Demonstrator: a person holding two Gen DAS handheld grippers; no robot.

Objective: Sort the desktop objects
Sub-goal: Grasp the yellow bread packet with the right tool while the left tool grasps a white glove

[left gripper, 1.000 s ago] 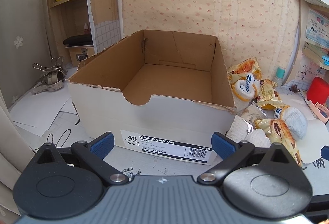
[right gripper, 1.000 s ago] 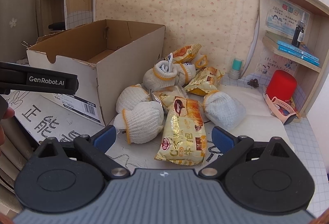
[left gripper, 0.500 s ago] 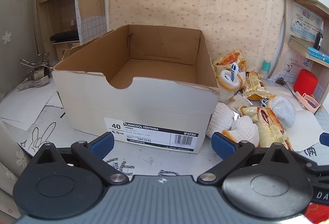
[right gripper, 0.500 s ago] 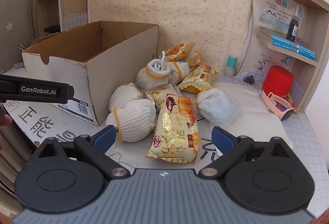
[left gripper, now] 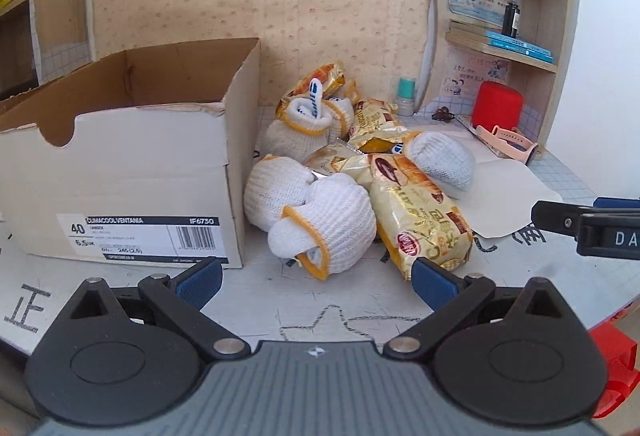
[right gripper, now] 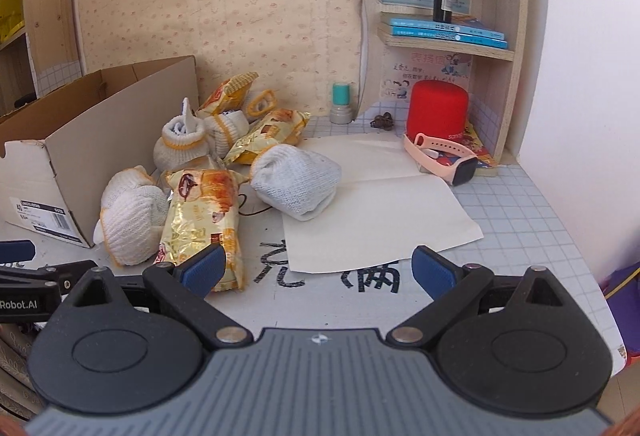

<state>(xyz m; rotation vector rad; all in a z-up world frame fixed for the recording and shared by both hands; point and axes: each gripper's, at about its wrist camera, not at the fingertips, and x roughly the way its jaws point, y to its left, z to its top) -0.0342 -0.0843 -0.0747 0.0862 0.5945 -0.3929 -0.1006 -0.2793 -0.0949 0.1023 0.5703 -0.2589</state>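
- On the desk point(right gripper: 520, 220), just right of the open shoe box point(left gripper: 132, 171), lies a heap of rolled white gloves and yellow snack packets.
- The nearest snack packet point(left gripper: 420, 220) lies flat, its long axis running from the heap's middle toward the cameras, one short end nearest the left gripper's right pad.
- A rolled glove with orange cuff point(left gripper: 324, 224) rests against that packet's left side, cuff opening turned toward the camera; another glove point(left gripper: 276, 191) touches it behind, next to the box wall.
- A greyish glove bundle point(right gripper: 296, 179) lies partly on a sheet of paper point(right gripper: 380, 220), touching the heap's right edge.
- The left gripper point(left gripper: 316, 282) is level and low over the desk, facing the orange-cuffed glove; fingers spread wide, nothing between them.
- The right gripper point(right gripper: 316, 270) is likewise level, aimed at the paper and glove bundle, fingers wide apart and empty; its left pad overlaps the packet's near end in view.
- A red cylinder point(right gripper: 438, 107) and pink watch band point(right gripper: 444, 155) sit by the shelf.
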